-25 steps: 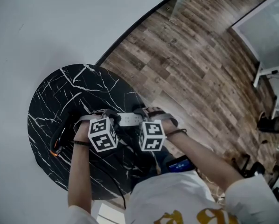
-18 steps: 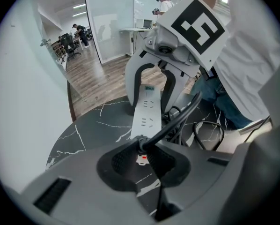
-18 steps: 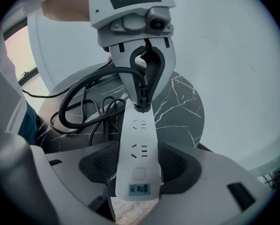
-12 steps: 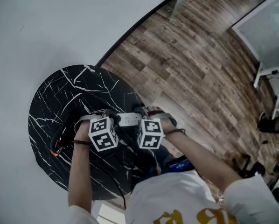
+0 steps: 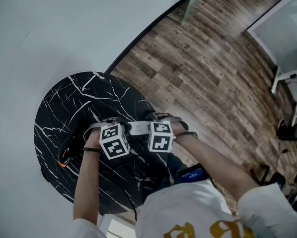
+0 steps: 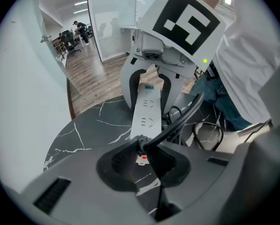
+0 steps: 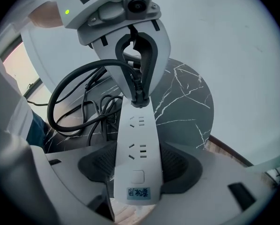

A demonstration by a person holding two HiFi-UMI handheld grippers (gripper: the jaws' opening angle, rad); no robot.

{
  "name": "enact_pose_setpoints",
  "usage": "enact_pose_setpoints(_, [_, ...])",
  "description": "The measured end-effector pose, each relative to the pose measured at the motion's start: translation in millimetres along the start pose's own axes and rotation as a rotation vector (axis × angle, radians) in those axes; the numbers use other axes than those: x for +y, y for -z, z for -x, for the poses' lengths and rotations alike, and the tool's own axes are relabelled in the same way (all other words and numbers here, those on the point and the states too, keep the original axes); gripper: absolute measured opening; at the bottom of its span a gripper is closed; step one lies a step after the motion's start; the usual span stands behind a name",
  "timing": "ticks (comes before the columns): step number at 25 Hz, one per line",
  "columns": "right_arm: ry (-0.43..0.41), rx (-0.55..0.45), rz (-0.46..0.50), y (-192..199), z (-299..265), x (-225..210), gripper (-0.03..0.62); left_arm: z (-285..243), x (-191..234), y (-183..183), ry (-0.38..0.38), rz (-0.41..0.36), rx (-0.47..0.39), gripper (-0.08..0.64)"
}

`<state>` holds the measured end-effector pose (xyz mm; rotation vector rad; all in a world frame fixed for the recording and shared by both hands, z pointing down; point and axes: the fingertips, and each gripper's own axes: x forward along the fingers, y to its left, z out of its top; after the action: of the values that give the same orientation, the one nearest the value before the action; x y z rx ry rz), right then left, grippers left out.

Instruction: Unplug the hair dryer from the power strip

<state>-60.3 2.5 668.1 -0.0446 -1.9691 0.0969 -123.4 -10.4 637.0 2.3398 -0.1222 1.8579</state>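
- Left gripper point(image 6: 142, 157) clamps the hair dryer's plug point(image 6: 141, 145); we judge extraction imminent.
- Right gripper point(image 7: 135, 170), jaws just opened wide, straddles the power strip point(image 7: 136, 139); we should brace it, then pull.

Room notes. I stand at a round black table point(image 5: 69, 98), veined in white like marble. Its far edge sits close to a plain white wall point(image 5: 49, 29). A dark baseboard point(image 5: 151, 28) runs where that wall meets the floor point(image 5: 213, 73), which is brown wood-look plank laid in staggered rows.

Head view, top right: white furniture point(image 5: 287, 29) with a pale top and white legs, standing well apart from the table.

Left gripper view: a glass partition point(image 6: 112, 32) stands past the table's edge. Beyond it is an open office area with chairs point(image 6: 66, 39) and strip ceiling lights point(image 6: 81, 3). The light is bright and even.
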Motion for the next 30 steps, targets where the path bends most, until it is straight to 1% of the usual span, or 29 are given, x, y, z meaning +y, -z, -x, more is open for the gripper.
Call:
enact_pose_setpoints(4, [0.041,-0.017,0.008,-0.7,-2.4,-0.8,0.256,1.1,0.2,1.3,0.027,0.012,0.014,0.057])
enact_pose_setpoints(7, [0.035,0.005,-0.005,0.9,-4.1,-0.1,0.256,0.0,0.2,0.1,0.021,0.032,0.005,0.058])
enact_pose_setpoints(10, [0.031,0.004,-0.004,-0.4,-4.3,-0.6,0.265,-1.1,0.3,0.9,0.012,0.060,0.009,0.058])
enact_pose_setpoints(15, [0.031,0.018,-0.016,1.1,-7.3,-1.3,0.265,-3.3,1.4,1.2,0.001,-0.001,0.042,0.058])
enact_pose_setpoints(18, [0.027,0.012,-0.017,2.3,-8.3,0.5,0.265,-3.9,-0.4,1.4,-0.009,-0.004,0.036,0.057])
enact_pose_setpoints(21, [0.028,0.017,-0.015,1.8,-8.4,-0.2,0.265,-3.7,0.0,1.9,0.010,0.001,0.027,0.057])
enact_pose_setpoints(25, [0.029,0.015,-0.018,1.3,-7.1,-1.5,0.265,-2.3,1.4,0.3,0.015,-0.029,0.042,0.057])
enact_pose_setpoints(27, [0.026,0.013,-0.018,1.2,-7.4,0.3,0.265,-2.1,0.3,0.1,-0.008,-0.028,0.035,0.057])
enact_pose_setpoints(30, [0.033,0.017,-0.020,1.2,-8.4,0.1,0.267,-1.3,0.9,-0.5,-0.101,-0.020,0.040,0.054])
